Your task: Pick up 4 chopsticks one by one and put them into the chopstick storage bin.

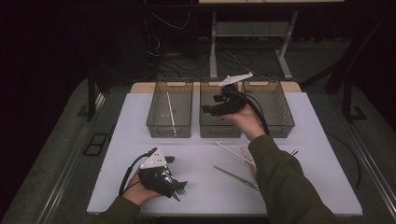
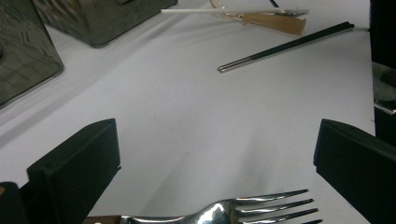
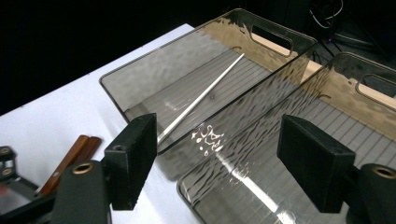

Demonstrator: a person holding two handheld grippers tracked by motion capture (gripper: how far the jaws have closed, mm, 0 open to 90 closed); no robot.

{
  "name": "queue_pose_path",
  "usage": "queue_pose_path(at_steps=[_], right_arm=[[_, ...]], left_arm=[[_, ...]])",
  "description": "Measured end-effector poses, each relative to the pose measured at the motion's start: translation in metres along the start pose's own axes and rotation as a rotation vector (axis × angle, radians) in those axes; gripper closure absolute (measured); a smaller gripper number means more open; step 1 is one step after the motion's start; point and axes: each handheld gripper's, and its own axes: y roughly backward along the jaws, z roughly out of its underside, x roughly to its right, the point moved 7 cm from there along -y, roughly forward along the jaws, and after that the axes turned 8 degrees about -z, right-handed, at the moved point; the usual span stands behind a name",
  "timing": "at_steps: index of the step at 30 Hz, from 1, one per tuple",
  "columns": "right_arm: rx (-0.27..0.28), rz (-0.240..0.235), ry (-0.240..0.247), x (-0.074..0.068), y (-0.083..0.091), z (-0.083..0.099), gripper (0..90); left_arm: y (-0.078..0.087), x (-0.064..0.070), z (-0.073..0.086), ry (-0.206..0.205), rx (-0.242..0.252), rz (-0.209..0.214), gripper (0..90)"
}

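Sorting cutlery into bins: right gripper hovers over middle bin, jaws spread, empty; left gripper, jaws spread, straddles fork on table; next, pinch fork.

Your right hand-held gripper hangs with its jaws spread above two smoky bins: the left bin holds a white chopstick, and brown handles lie on the tabletop.
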Motion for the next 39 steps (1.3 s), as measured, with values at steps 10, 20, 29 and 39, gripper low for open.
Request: queue_pose_path(at_steps=[10, 20, 29, 39], right_arm=[[-0.008, -0.008, 0.026, -0.003, 0.023, 0.015, 28.9], [0.011, -0.029, 0.037, -0.001, 0.054, 0.050, 29.1], [0.037, -0.056, 0.017, 0.005, 0.081, 0.084, 28.6], [0.046, -0.024, 0.000, 0.013, 0.108, 0.118, 30.5]], left_arm=[[0.001, 0.000, 0.001, -0.004, 0.001, 0.000, 0.0], [0.001, -0.001, 0.001, -0.003, 0.000, -0.008, 0.0], [0.002, -0.003, 0.001, 0.006, 0.000, -0.013, 0.0], [0.000, -0.003, 0.002, 0.009, -0.004, -0.013, 0.0]])
